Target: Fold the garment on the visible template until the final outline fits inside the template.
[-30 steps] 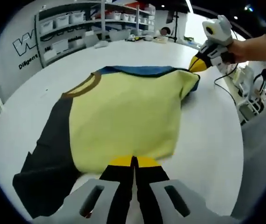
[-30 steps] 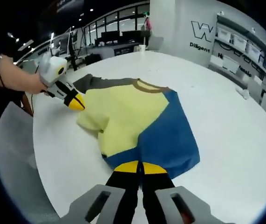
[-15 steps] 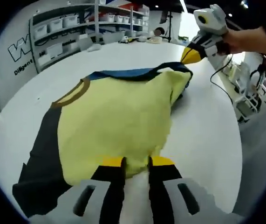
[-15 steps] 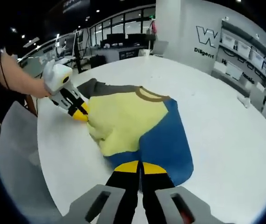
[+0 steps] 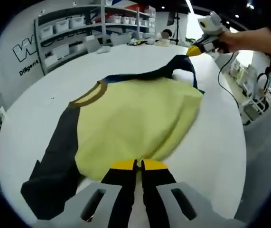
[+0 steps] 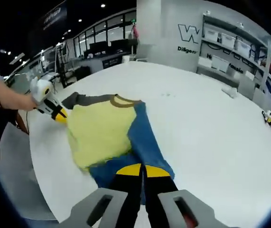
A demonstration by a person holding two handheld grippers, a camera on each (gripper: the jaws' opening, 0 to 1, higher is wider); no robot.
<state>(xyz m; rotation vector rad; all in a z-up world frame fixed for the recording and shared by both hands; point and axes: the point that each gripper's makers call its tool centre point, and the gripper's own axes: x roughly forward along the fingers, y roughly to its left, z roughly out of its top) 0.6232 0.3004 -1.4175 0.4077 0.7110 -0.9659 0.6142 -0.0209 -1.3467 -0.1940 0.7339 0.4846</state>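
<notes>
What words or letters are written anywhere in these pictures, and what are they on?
"W": a big outlined letter on the wall beside the shelves, cut short in both views.
"Diligent": small dark word under that letter in the right gripper view; more may follow, too blurred to tell.
"Diligent": the same wall word in the left gripper view, cut off at the edge.
Shelf bin labels: too small to read.
The garment: no writing.
</notes>
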